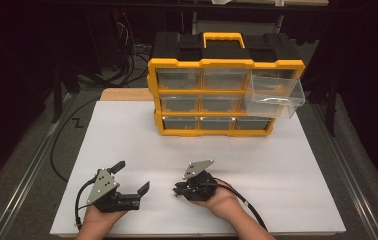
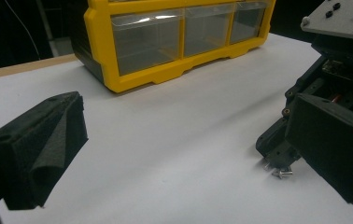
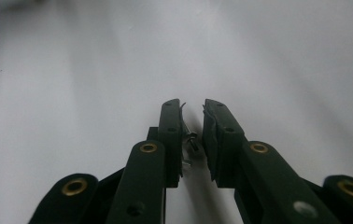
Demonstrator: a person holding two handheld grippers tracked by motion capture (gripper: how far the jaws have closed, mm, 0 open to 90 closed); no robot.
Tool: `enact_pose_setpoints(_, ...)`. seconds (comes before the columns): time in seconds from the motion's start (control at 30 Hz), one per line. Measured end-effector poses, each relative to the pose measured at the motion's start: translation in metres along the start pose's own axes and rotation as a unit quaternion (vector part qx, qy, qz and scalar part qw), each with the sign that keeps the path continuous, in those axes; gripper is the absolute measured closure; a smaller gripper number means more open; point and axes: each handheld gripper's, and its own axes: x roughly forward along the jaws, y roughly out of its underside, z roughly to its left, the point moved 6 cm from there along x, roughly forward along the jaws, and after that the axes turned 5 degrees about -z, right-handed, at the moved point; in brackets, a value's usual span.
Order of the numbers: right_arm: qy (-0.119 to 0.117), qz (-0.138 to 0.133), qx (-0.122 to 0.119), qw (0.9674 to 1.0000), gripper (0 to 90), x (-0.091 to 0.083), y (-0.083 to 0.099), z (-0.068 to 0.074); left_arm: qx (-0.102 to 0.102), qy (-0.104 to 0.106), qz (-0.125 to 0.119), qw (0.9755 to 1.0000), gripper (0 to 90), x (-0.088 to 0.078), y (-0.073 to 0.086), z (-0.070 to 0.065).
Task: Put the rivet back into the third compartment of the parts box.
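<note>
Small metal screws lie on the white board near its front edge. My right gripper points left with its tips down on the board. In the right gripper view its jaws stand a narrow gap apart, with a screw pinched between the pads. My left gripper rests at the lower left, jaws wide open and bare. In the left gripper view its own jaws frame the right gripper and the screws under its tips.
A yellow and black drawer organizer stands at the back of the board. Its top right clear drawer is pulled out and looks empty. A black cable loops off the left edge. Dark floor surrounds the table.
</note>
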Motion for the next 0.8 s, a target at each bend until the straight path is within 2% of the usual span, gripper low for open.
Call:
enact_pose_setpoints(0.17,0.002,0.002,-0.001,1.0000,79.3,0.0010,0.0006,0.0004,-0.001,0.001,-0.002,1.0000,0.2,-0.0002,-0.0005,-0.0005)
enact_pose_setpoints(0.4,0.007,0.010,-0.032,0.9994,80.0,0.0029,0.0006,0.0039,-0.002,0.001,-0.003,1.0000,0.3,-0.0001,-0.0006,-0.0003)
enact_pose_setpoints(0.5,0.009,0.010,-0.035,0.9993,83.3,0.0032,0.0008,0.0032,-0.003,0.001,-0.004,1.0000,0.3,-0.0002,-0.0008,-0.0003)
enact_pose_setpoints(0.8,0.008,0.017,-0.042,0.9989,84.5,0.0023,-0.0006,0.0034,-0.007,0.008,-0.003,0.9999,0.2,0.0011,-0.0003,-0.0006)
